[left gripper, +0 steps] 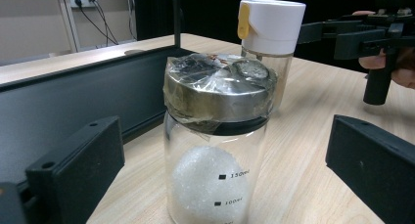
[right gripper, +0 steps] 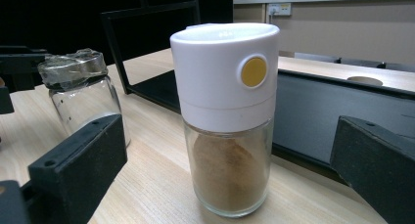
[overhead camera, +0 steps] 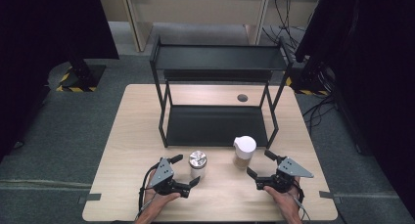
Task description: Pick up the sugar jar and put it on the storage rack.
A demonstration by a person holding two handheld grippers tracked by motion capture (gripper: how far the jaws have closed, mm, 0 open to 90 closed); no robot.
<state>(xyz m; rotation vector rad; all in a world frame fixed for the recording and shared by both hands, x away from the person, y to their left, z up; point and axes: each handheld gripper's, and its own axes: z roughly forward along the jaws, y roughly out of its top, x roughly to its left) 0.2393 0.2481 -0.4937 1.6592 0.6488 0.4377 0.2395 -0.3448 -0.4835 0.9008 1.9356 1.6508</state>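
Two jars stood low-centre on the desk [overhead camera: 122, 136] before the black rack [overhead camera: 215, 121]: the left tongs [overhead camera: 187, 171] gaped around the steel-lidded jar [overhead camera: 198, 163], the right tongs [overhead camera: 261, 164] beside the white-capped shaker [overhead camera: 244, 150] (each lined up, probably, for shelving).
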